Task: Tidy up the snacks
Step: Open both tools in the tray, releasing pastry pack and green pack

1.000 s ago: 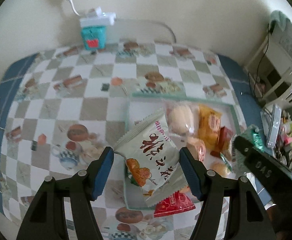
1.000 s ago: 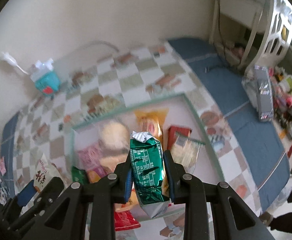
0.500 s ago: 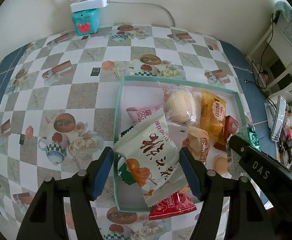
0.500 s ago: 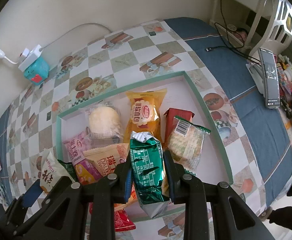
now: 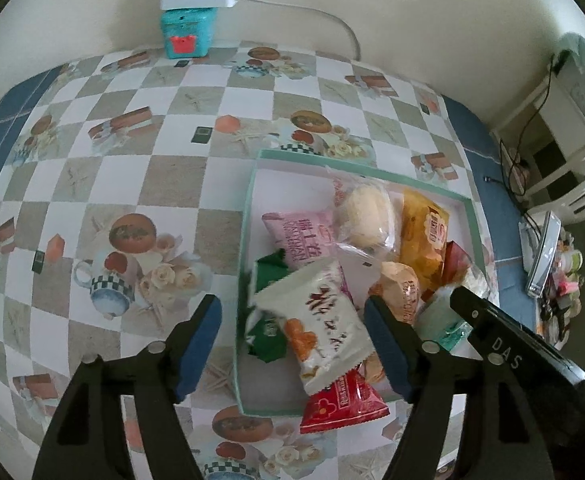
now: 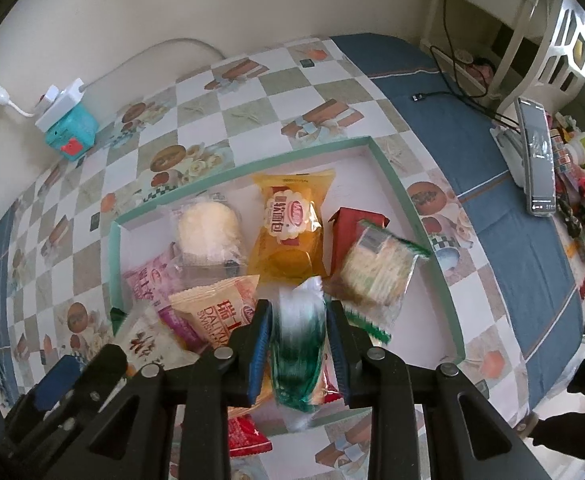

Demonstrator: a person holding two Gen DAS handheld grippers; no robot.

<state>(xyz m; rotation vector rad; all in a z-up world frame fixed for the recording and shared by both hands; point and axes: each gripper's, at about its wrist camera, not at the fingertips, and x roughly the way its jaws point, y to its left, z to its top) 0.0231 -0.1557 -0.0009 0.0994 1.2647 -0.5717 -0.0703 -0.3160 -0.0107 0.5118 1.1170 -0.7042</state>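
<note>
A shallow green-rimmed tray (image 5: 248, 216) (image 6: 396, 184) on the checkered table holds several wrapped snacks. My left gripper (image 5: 292, 344) is open wide; a white snack packet (image 5: 316, 324) lies loose between its fingers over the tray's near left part. My right gripper (image 6: 298, 350) has its jaws slightly apart around a blurred green packet (image 6: 298, 344), which looks to be slipping down over the tray's front. The right gripper's finger also shows in the left wrist view (image 5: 508, 348).
A teal box (image 5: 188, 32) with a white power strip stands by the wall at the back. A phone (image 6: 536, 152) and small clutter lie on the blue table edge at the right. A red packet (image 5: 340, 404) overhangs the tray's front rim.
Both grippers dropped lower toward the tray. The left jaws opened and released the white packet. The right jaws widened and the green packet blurs as it moves.
</note>
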